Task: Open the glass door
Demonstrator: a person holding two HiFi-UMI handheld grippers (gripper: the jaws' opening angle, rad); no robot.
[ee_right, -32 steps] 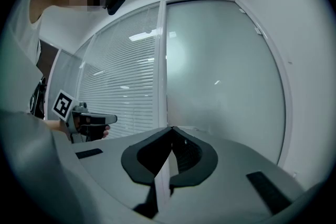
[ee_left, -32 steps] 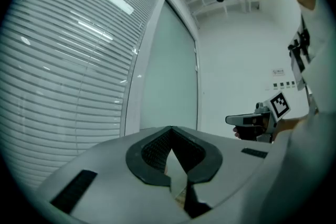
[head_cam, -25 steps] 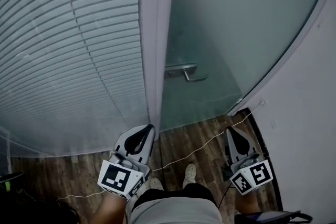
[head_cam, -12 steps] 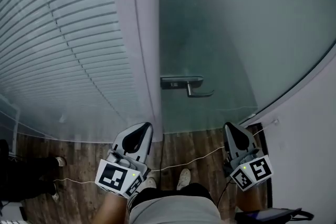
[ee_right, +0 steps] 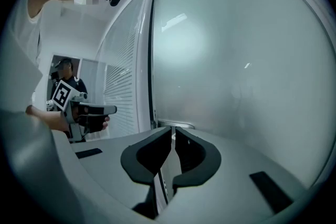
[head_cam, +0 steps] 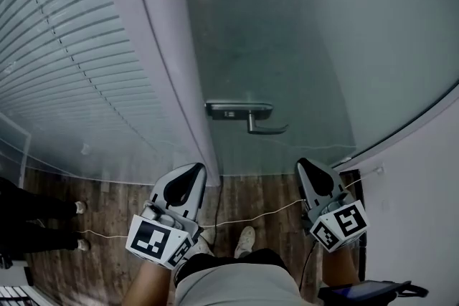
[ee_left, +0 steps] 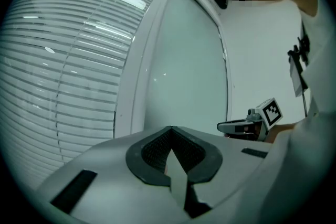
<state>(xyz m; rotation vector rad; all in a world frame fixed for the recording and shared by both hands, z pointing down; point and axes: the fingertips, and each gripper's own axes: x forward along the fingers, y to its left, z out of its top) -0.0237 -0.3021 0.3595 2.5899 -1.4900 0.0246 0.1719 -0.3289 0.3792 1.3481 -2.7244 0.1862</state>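
Both tools are sitting fully closed, gripping nothing. The left tool (head_cam: 188, 175) is pointing at the white frame (head_cam: 161, 75), and the right tool (head_cam: 310, 172) is hovering near the glass door (head_cam: 301, 39), clear of its handle (head_cam: 251, 115).

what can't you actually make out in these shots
Anything behind the glass door: its frosted pane blurs it in every view.
The door handle in the right gripper view: the right gripper covers all but its top edge.
The bystander: the head view's left edge cuts off all but legs and shoes.
Whether the door is locked: no view shows it.
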